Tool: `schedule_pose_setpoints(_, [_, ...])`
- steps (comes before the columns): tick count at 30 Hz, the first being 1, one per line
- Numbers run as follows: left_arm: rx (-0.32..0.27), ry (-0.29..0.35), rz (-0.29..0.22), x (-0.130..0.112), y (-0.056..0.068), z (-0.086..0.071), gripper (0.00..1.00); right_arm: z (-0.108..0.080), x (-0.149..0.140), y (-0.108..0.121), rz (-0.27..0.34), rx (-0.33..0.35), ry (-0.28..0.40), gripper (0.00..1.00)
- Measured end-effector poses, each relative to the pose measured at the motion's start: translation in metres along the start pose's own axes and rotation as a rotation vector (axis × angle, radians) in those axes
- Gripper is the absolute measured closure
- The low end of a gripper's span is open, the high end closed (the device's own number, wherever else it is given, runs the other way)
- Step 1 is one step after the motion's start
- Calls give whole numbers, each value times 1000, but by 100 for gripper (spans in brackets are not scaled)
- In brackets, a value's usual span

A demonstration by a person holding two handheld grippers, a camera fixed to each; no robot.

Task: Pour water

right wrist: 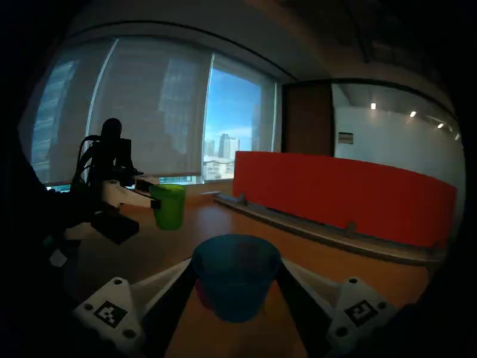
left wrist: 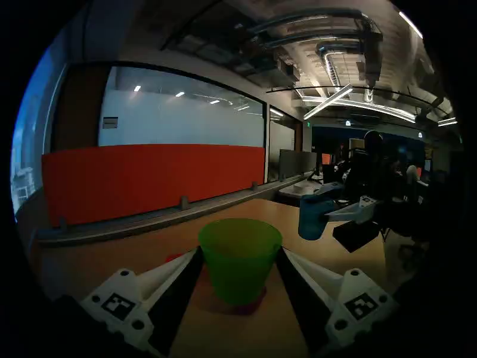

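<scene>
Wooden bench [left wrist: 101, 253], orange partition [left wrist: 149, 179] along far edge. Glass wall [left wrist: 179, 113] behind. Exposed ducts [left wrist: 331, 62], strip lights [left wrist: 327, 102] overhead. Blinds [right wrist: 149, 113] cover most glazing; bare window [right wrist: 235, 113] shows city towers [right wrist: 225, 146], blue sky.

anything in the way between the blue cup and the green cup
Nothing visible does. In the right gripper view, the blue cup and the green cup are apart, with just open air over the bare table between them.
</scene>
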State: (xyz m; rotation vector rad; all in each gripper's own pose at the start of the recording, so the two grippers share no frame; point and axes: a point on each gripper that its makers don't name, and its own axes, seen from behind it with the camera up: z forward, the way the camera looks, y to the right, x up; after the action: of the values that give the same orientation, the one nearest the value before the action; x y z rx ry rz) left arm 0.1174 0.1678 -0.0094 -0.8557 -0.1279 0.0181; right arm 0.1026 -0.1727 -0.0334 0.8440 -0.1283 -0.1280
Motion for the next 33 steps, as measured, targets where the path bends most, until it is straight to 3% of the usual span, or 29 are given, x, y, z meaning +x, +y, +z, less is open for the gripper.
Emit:
schedule_pose_setpoints(20, [1,11,51,-14,15,-4,15,5,34,-6,-98,33,-3,9])
schedule_pose_setpoints(33, [6,35,20,-22,21,-3,15,16,62,-9,-194,51,11,10])
